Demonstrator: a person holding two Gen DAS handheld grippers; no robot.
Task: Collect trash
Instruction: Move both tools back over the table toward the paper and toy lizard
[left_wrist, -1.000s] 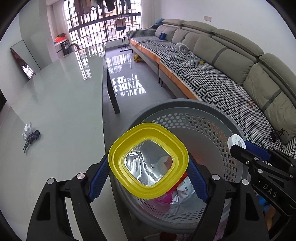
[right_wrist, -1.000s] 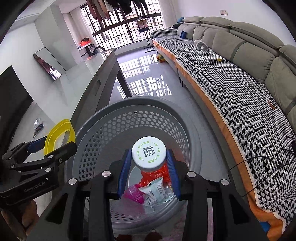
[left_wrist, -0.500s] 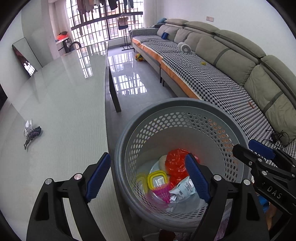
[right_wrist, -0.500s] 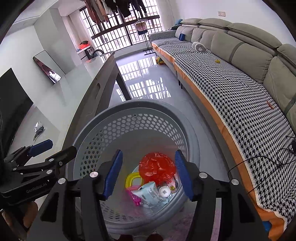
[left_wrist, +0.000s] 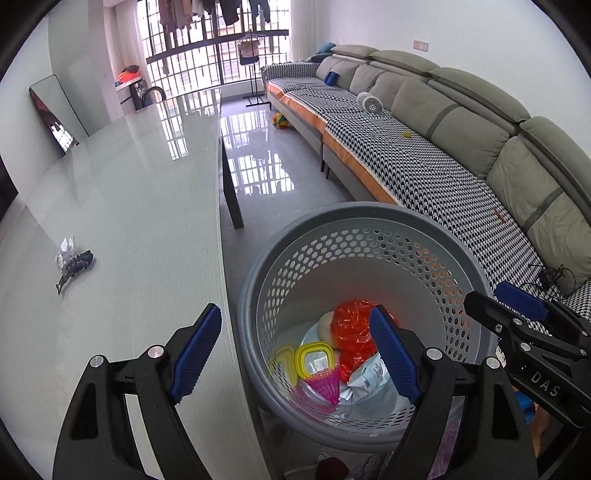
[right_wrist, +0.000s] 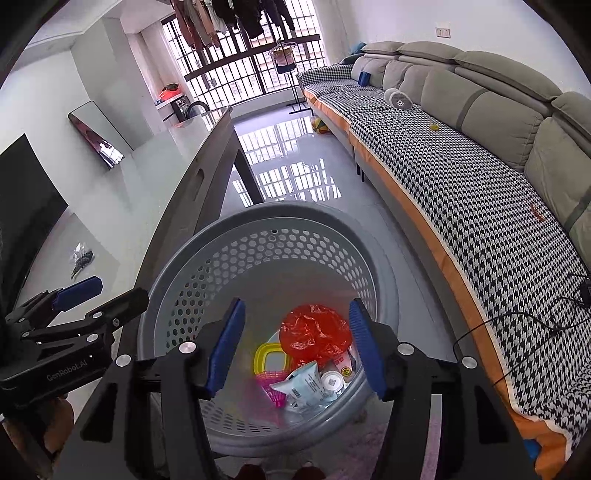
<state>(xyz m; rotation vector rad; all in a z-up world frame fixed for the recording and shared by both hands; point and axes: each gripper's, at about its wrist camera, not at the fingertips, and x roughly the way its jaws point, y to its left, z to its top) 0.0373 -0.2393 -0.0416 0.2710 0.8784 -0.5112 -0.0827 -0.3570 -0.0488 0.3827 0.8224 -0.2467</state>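
Both my grippers hang over the grey laundry basket (left_wrist: 369, 229). Left gripper (left_wrist: 295, 350) is wide open, empty. Right gripper (right_wrist: 295, 347) has just opened about halfway, nothing between its pads; yellow lid (right_wrist: 269, 356) lies inside.

The pale glossy counter (left_wrist: 140, 206) carries one small crumpled wrapper with a dark scrap (left_wrist: 74, 264), lying well apart from the grey perforated basket (left_wrist: 266, 273) beside the counter's edge.

A grey perforated basket (left_wrist: 369, 229) fills the lower centre of the frame, upright on the floor. At its bottom lie a crumpled red bag (right_wrist: 314, 332), a yellow-rimmed clear lid (left_wrist: 314, 360), a pink shuttlecock (right_wrist: 275, 386), a white packet (right_wrist: 306, 384) and a round white cap (right_wrist: 331, 380). A small wrapper (left_wrist: 72, 260) lies on the worktop (left_wrist: 129, 206), left of centre.
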